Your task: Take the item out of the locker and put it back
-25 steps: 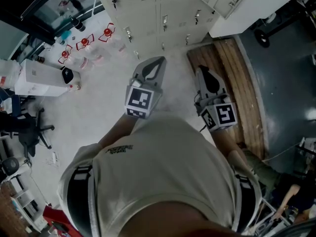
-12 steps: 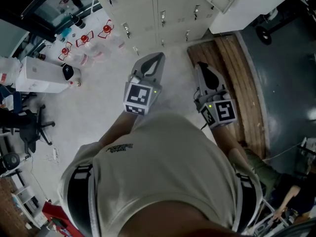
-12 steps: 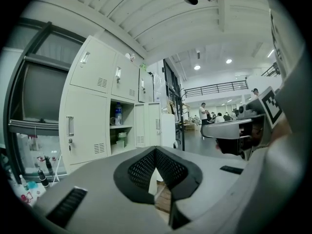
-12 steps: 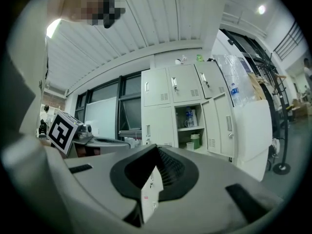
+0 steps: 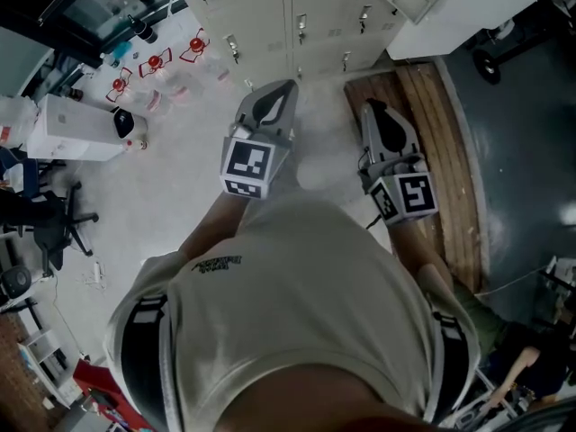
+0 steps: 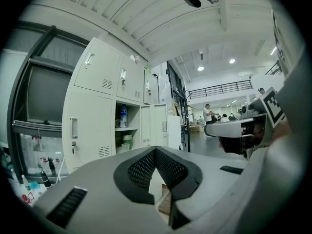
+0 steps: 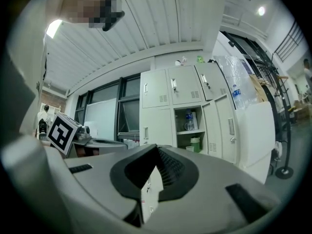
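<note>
The locker [image 7: 190, 130] stands open ahead of the person; on its upper shelf a clear bottle [image 7: 189, 120] with a blue label stands upright; on the shelf below sits a small tub with a green lid [image 7: 195, 144]; neither is touched. The left gripper [image 5: 284, 91] and the right gripper [image 5: 372, 108] are both held out toward the lockers, jaws pressed together with nothing between them. From overhead the shelves are hidden; that view gives instead the swung-out door [image 5: 463, 5], the wooden boards [image 5: 430, 142] on the floor under the right gripper, and the person's pale shirt [image 5: 297, 322]. Only the two gripper views look into the compartment.
</note>
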The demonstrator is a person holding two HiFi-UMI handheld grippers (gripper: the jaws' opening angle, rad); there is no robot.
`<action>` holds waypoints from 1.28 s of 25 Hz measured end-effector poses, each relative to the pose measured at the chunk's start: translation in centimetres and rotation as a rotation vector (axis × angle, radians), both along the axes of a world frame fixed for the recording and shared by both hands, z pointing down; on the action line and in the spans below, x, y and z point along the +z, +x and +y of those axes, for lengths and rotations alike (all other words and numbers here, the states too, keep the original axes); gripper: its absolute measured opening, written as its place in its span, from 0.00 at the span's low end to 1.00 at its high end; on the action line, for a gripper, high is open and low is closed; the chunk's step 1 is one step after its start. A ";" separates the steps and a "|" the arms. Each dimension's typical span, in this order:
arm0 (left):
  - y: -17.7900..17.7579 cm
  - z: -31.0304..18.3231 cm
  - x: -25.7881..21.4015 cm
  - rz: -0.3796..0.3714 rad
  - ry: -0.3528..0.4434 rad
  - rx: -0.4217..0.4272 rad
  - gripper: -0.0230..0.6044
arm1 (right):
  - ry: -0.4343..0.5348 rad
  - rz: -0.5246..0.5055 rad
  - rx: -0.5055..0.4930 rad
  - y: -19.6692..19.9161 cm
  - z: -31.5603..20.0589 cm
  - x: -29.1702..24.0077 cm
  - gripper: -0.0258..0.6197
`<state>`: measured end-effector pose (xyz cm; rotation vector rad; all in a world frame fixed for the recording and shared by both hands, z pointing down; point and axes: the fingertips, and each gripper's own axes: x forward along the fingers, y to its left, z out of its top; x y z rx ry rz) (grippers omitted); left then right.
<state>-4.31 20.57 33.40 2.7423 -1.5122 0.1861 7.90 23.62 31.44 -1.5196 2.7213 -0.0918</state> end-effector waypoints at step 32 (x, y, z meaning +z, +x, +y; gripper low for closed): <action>1.6 -31.7 2.9 -0.011 -0.054 0.167 0.06 | -0.128 0.032 0.068 -2.4 -31.9 4.3 0.04</action>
